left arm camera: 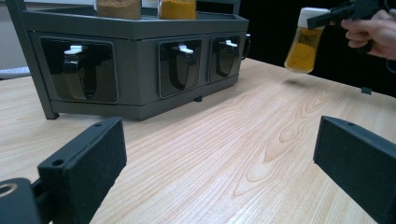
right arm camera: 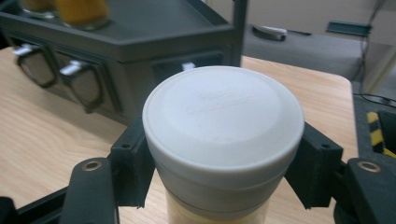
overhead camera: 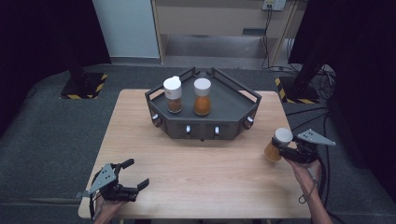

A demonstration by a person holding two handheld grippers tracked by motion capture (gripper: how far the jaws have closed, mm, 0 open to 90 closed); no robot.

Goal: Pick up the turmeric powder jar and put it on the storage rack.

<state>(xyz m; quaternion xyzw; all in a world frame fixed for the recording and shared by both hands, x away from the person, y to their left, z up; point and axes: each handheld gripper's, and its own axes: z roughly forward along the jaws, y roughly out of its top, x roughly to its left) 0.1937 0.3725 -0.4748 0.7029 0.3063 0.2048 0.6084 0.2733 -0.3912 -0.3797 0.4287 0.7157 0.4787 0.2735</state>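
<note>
Gripping the jar [overhead camera: 279, 144] just under its white cap, the right gripper [overhead camera: 286, 148] has its two black jaws clamped on either side of the neck, at about 4 o'clock on the table [overhead camera: 187, 168] near its right edge. The jar is a clear cylinder filled with yellow-orange powder and closed by a round white cap. In the left gripper view the jar [left arm camera: 303, 42] hangs tilted and clear of the wood, a faint shadow beneath it, with the person's right hand [left arm camera: 373, 30] behind it. The right gripper view shows the cap [right arm camera: 223, 116] from above, with faint raised lettering too blurred to read, and a jaw pressed against each side.

The left gripper [overhead camera: 133, 175] rests at about 7 o'clock on the table, its jaws wide apart with nothing but bare wood between them.

At 12 o'clock stands a dark grey angular rack [overhead camera: 233, 109] carrying two more white-capped jars, one of brown powder [overhead camera: 173, 94] and one of orange powder [overhead camera: 202, 97]. The left gripper view reveals black recessed scoops with white tabs [left arm camera: 182, 65] in the rack's front face.

The table is pale wood grain on grey carpet [overhead camera: 46, 135]; dark curtains flank the room, and yellow-black striped stand bases [overhead camera: 84, 86] sit at 10 and 2 o'clock.
</note>
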